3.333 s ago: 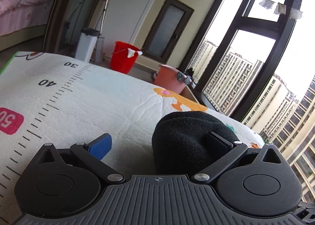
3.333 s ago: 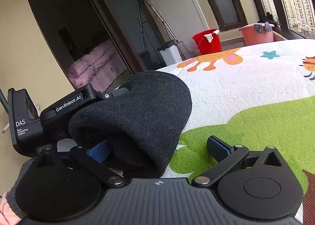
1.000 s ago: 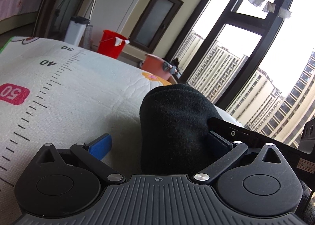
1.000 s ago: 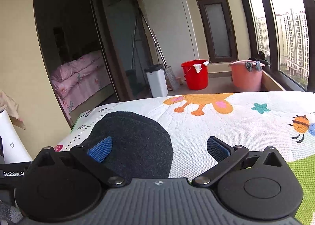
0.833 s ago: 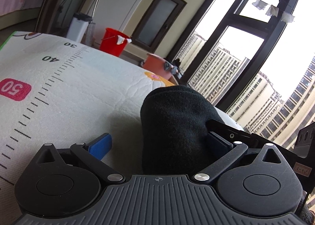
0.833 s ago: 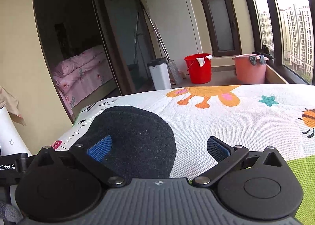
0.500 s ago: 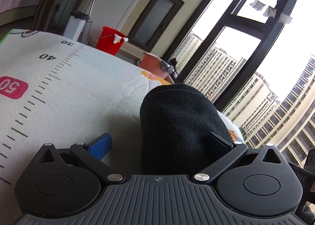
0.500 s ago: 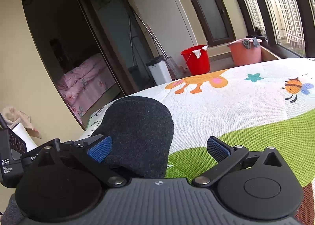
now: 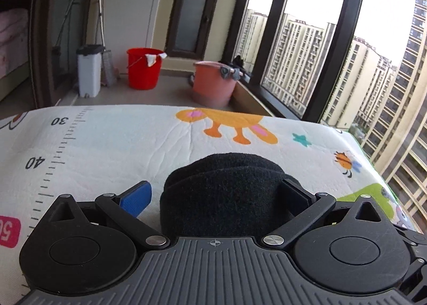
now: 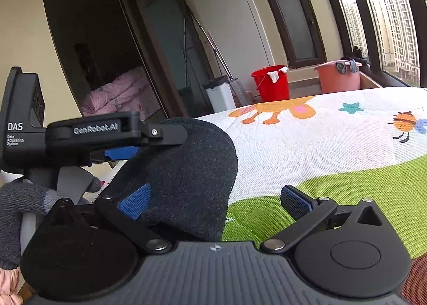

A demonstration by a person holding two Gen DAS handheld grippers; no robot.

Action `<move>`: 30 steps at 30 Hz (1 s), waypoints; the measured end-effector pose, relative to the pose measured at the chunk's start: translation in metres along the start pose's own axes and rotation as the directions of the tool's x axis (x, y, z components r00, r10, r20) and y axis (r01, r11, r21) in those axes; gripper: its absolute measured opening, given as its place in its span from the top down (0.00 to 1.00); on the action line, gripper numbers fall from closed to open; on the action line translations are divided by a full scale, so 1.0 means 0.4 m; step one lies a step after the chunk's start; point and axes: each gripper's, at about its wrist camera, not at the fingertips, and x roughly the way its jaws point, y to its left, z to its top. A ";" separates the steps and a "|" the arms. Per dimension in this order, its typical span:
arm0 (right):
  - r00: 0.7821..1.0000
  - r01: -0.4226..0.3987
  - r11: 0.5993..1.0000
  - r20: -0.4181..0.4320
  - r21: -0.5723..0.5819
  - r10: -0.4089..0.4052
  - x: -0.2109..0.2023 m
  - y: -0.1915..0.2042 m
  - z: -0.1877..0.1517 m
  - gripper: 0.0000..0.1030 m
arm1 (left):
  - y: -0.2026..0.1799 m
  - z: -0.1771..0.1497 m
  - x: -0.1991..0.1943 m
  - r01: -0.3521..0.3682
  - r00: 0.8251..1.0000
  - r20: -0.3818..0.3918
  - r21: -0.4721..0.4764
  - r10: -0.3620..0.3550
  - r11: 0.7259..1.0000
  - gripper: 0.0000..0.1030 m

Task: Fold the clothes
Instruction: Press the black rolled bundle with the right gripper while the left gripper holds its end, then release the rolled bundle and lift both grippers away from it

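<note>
Looks like mid-fold: the black fleece garment (image 9: 224,192) sits bottom-center on the cartoon play mat (image 9: 112,144), bunched between both grippers. Left gripper (image 9: 216,192) and right gripper (image 10: 214,200) have jaws wide apart, cloth touching one pad each but not pinched. Next move probably needs a proper edge grab.

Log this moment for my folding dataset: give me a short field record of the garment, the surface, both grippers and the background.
garment: black knit piece, bunched on the mat
surface: cartoon play mat with ruler print
left gripper: open, fingers either side of the garment
right gripper: open, left finger against the garment
background: red bucket, pink tub, white bin
</note>
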 end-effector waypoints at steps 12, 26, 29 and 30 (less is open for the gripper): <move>0.996 0.006 0.999 -0.089 0.034 -0.003 0.015 -0.003 -0.004 0.00 | 0.073 -0.051 -0.005 0.076 0.995 0.081 -0.164 -0.064 0.983 0.00; 0.996 -0.073 0.984 -0.045 0.161 0.081 -0.012 -0.047 -0.027 0.00 | 0.029 -0.235 -0.288 0.102 0.967 0.247 -0.154 -0.062 0.983 0.00; 0.994 -0.101 0.974 -0.025 0.201 0.108 -0.017 -0.061 -0.032 0.00 | 0.051 -0.229 -0.268 0.112 0.976 0.209 -0.202 -0.069 0.973 0.00; 0.993 -0.110 0.971 -0.018 0.213 0.116 -0.018 -0.066 -0.034 0.00 | 0.060 -0.226 -0.256 0.113 0.980 0.186 -0.225 -0.071 0.968 0.00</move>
